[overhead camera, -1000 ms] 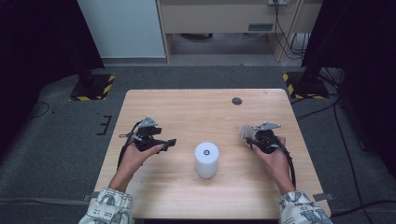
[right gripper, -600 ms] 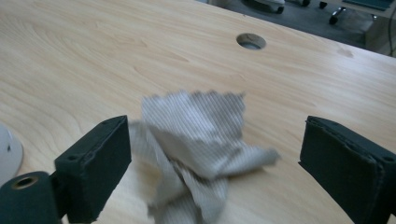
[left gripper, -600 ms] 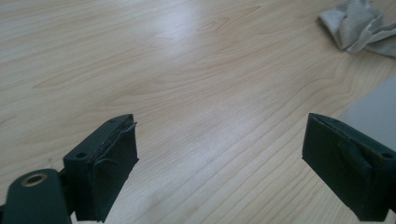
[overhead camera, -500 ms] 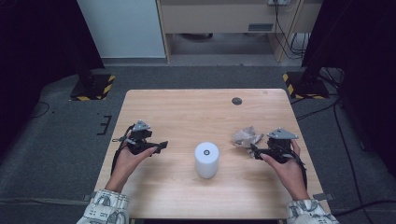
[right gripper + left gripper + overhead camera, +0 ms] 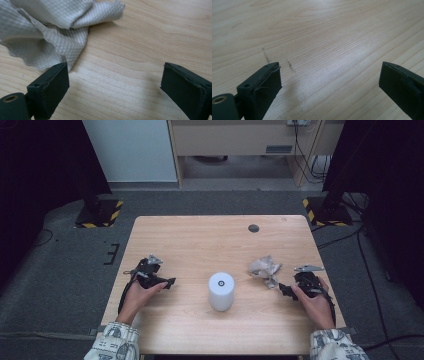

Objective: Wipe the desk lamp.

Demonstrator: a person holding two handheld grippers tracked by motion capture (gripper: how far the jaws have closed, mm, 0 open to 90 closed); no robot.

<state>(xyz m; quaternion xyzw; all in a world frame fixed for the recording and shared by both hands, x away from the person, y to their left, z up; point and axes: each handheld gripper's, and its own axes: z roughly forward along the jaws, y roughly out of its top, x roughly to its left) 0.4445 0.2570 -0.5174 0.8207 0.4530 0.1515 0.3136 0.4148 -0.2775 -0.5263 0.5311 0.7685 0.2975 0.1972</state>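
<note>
Looking at the right tongs (image 5: 283, 289) first: the jaws stand wide apart with bare wood between them, nothing gripped. In the right gripper view the crumpled grey cloth (image 5: 50, 30) lies on the desk (image 5: 140, 50) just past the left jaw, its wavy edge right at that jaw's tip, though I can't tell if it actually touches. From the high view the cloth (image 5: 265, 268) sits in a rumpled heap on the right half of the desk (image 5: 200, 240), just beside the right tongs and a bit right of the white cylinder (image 5: 221, 291) that stands upright near the middle. The left tongs (image 5: 169, 281) are also spread wide, holding nothing, and the left gripper view has only wood grain and a few dark scuff marks (image 5: 265, 56) between the jaws. Compared with a second ago: back then the right tongs were up against the cloth and much more closed, and since then the jaws have opened out and then eased in a touch, leaving the cloth lying free on the desk, while that hand has pulled back toward the right edge. The left jaws have just been opening a bit more too, with nothing between them, and that hand has slid slightly toward the person. The cylinder hasn't budged.
</note>
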